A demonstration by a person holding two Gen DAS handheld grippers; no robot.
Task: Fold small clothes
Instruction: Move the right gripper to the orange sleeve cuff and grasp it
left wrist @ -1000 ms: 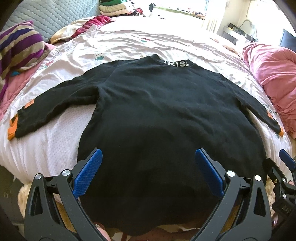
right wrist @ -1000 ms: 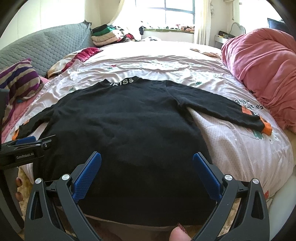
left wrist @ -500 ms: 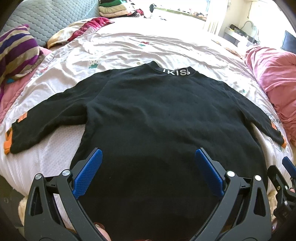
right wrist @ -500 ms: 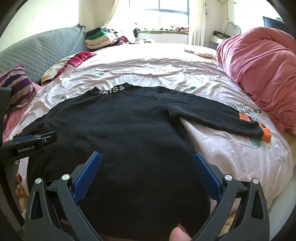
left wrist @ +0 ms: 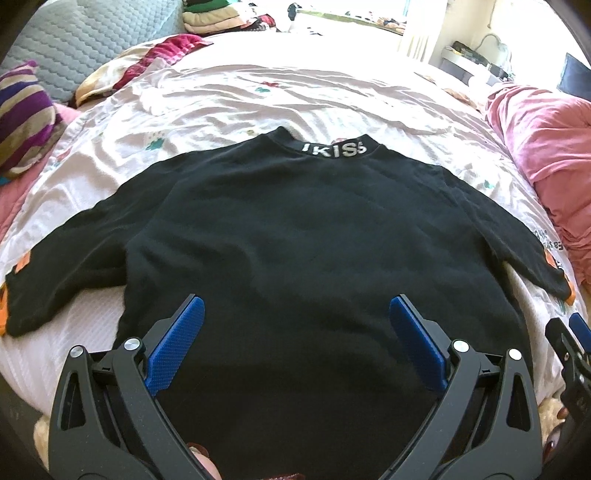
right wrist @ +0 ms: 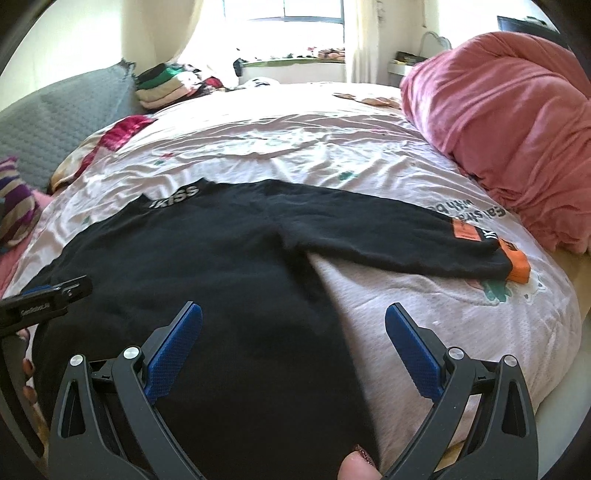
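Note:
A black long-sleeved sweater (left wrist: 295, 251) lies flat on the bed, neckband with white letters (left wrist: 334, 150) at the far side, both sleeves spread out with orange cuffs. It also shows in the right wrist view (right wrist: 207, 266), its right sleeve (right wrist: 388, 236) ending in an orange cuff (right wrist: 517, 264). My left gripper (left wrist: 295, 321) is open and empty above the sweater's lower body. My right gripper (right wrist: 293, 325) is open and empty above the sweater's lower right edge. The left gripper's body shows at the left of the right wrist view (right wrist: 44, 301).
The bed (left wrist: 295, 96) has a pale wrinkled sheet. A pink blanket heap (right wrist: 509, 122) lies at the right. A striped pillow (left wrist: 24, 118) and grey headboard (left wrist: 88, 33) are at the left. Folded clothes (right wrist: 166, 86) are stacked at the back.
Both grippers have moved forward over the sweater. The right one has also swung to the right, toward the right sleeve. Both stay open.

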